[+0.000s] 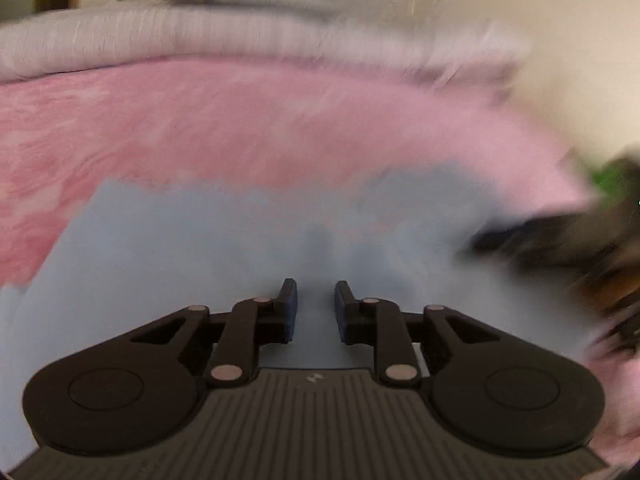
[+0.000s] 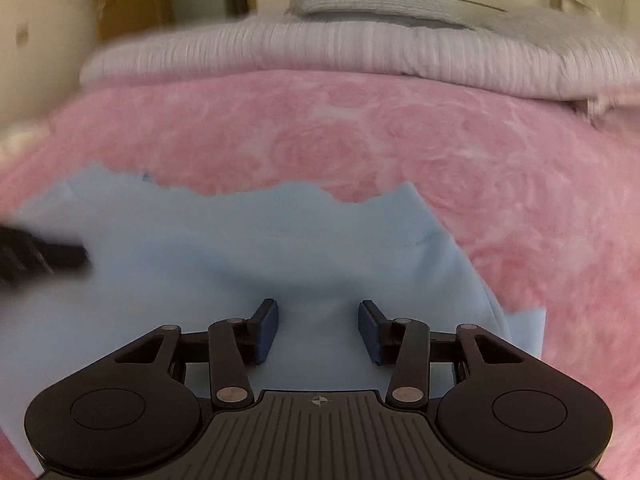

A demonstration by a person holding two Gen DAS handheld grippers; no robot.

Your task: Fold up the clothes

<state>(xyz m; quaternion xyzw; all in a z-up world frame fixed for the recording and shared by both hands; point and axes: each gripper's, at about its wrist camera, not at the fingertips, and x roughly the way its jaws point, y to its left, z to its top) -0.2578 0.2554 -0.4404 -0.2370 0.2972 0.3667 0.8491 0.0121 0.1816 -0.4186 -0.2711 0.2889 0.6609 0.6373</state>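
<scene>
With my left hand-held gripper (image 1: 316,304) narrowly parted and my right hand-held gripper (image 2: 318,330) wide, both empty over the light blue cloth garment (image 2: 240,264) lying at six o'clock on the pink rose-patterned fleece bed blanket (image 2: 360,132), I risk pinching blanket pile along with garment fabric.
</scene>
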